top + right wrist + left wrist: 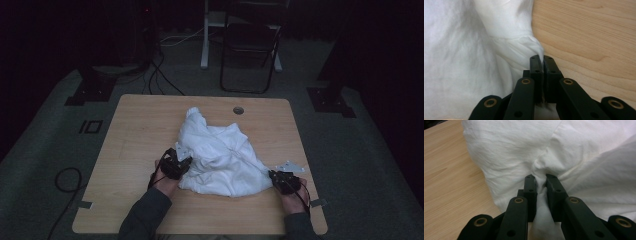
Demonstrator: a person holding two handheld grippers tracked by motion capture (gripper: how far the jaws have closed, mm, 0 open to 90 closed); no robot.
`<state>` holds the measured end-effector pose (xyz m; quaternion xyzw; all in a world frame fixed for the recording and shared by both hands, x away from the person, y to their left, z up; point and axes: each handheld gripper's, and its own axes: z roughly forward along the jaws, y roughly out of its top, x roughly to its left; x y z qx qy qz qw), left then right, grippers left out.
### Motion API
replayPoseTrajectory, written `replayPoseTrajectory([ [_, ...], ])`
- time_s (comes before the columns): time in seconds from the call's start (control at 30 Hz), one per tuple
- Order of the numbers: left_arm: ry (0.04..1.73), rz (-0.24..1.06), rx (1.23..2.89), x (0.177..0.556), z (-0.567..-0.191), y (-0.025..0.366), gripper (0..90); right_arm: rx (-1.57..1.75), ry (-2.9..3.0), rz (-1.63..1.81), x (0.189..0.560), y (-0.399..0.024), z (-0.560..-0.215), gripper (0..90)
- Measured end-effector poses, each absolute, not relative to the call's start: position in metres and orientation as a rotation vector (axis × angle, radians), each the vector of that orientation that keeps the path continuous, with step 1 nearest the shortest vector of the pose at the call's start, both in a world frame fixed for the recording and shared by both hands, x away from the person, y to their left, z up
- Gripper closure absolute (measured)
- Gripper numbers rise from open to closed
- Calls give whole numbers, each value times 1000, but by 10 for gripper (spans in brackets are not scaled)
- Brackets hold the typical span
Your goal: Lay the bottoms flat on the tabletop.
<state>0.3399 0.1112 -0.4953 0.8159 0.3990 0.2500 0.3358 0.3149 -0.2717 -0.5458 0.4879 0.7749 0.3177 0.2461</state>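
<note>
The left tongs (540, 181) are clamped on a thick pinch of white cloth (574, 157), a fold bunching up between the black jaws and running down past them; in the high view these tongs (184, 161) sit at the cloth's near left edge. The right tongs (543, 61) are pressed nearly together on a thin corner of the cloth (474, 62), which tapers into a twisted point at the jaw tips; from above they (272, 175) hold the near right corner, drawn out into a peak. Between the two grips the cloth (220, 155) lies crumpled in a loose heap on the middle of the worktop (135, 130), with deep folds, a seam visible in the right gripper view and a raised lump at its far end. Bare wood lies on every side of the heap: a broad strip to the left, a narrower one to the right beside the right tongs, a band along the near edge under the forearms, and open wood toward the far edge, where a small round hole (238, 110) sits in the worktop. Beyond the far edge, a dark folding chair (250, 50) stands on the floor, well apart from the cloth.
</note>
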Motion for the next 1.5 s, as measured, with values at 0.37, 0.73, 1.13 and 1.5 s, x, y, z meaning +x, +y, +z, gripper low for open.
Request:
replayPoseTrajectory([
  [0.37,1097,638,2082,334,-494,133,801,1329,2117,874,315,-272,-546,874],
  [0.73,1149,646,2049,324,-492,156,802,1331,2118,878,314,-273,-546,873],
  [1.13,1144,629,2007,311,-483,166,668,1335,2117,892,314,-274,-547,869],
  [1.5,1038,643,1967,303,-454,151,538,1333,2117,895,314,-274,-547,868],
])
